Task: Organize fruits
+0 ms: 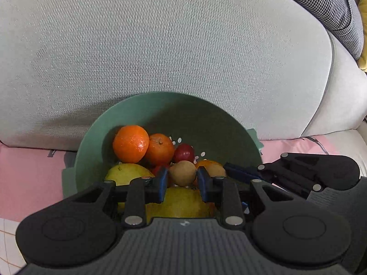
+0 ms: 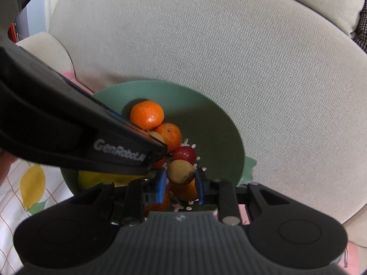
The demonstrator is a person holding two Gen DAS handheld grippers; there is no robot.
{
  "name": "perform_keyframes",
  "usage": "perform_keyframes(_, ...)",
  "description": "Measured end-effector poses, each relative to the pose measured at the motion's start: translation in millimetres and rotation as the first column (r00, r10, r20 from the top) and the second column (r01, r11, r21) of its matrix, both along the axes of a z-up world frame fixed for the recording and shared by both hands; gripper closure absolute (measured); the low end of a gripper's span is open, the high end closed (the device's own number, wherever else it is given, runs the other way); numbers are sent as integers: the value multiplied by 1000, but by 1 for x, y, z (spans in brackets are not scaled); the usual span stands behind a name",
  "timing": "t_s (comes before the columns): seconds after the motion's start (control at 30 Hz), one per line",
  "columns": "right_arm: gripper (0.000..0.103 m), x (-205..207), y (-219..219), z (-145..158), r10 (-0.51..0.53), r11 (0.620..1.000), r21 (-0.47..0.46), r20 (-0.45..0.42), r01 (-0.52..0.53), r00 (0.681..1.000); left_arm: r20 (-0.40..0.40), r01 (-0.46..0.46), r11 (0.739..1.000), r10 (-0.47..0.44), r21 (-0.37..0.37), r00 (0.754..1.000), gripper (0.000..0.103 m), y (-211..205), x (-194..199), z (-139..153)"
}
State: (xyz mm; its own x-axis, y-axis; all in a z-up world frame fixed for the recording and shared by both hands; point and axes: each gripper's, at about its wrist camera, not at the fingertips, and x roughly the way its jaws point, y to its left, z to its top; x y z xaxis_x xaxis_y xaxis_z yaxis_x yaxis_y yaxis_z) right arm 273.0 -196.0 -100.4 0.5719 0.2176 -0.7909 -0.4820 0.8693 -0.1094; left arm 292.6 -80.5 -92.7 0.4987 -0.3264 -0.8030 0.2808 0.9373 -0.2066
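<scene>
A green bowl (image 1: 206, 123) with a perforated bottom stands on a pink cloth and holds two tangerines (image 1: 130, 143), a red plum (image 1: 183, 152) and yellow fruit (image 1: 127, 174). My left gripper (image 1: 182, 180) is shut on a small brown round fruit (image 1: 182, 171) just above the pile. In the right wrist view my right gripper (image 2: 180, 180) is shut on another small brown fruit (image 2: 180, 170) over the same bowl (image 2: 218, 133). The left gripper (image 2: 160, 153) crosses in from the left there, with its fruit partly hidden. The right gripper (image 1: 229, 168) reaches in from the right beside the left one.
A grey sofa back cushion (image 1: 172, 41) rises right behind the bowl. The pink cloth (image 1: 29, 178) covers the seat. A houndstooth cushion (image 1: 332, 6) lies at the upper right. A white checked cloth with a lemon print (image 2: 32, 183) lies to the left of the bowl.
</scene>
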Motion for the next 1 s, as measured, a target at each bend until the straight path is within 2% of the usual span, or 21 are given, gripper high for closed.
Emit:
perform_keyframes(0.33, 80, -2, 1, -5, 15, 1000, -20, -12, -15, 1000, -8, 1, 1000, -1, 19, 1000, 71, 0, 3, -7)
perform_keyframes(0.4, 80, 0, 3, -5, 12, 1000, -22, -14, -12, 1000, -7, -1, 1000, 2, 28, 1000, 67, -1, 2, -5)
perform_keyframes(0.5, 79, 1, 1, -4, 12, 1000, -21, -14, -12, 1000, -1, -10, 999, 11, 41, 1000, 51, -1, 0, -2)
perform_keyframes(0.57, 73, 0, 0, -2, 3, 1000, -15, -14, -3, 1000, 12, -17, 999, 17, 31, 1000, 42, 1, -3, 3)
perform_keyframes(0.67, 68, -2, 0, 3, -1, 1000, -7, -3, 1, 1000, 33, -27, 999, 27, 22, 999, 36, 4, -8, 12)
perform_keyframes(0.87, 58, -15, -3, 25, -15, 1000, -2, 42, 15, 999, 94, -60, 998, 57, 25, 994, 33, 12, -22, 41)
perform_keyframes(1.0, 41, -27, -8, 49, -41, 999, 11, 73, 40, 996, 136, -66, 997, 59, 48, 989, 28, 14, -39, 69)
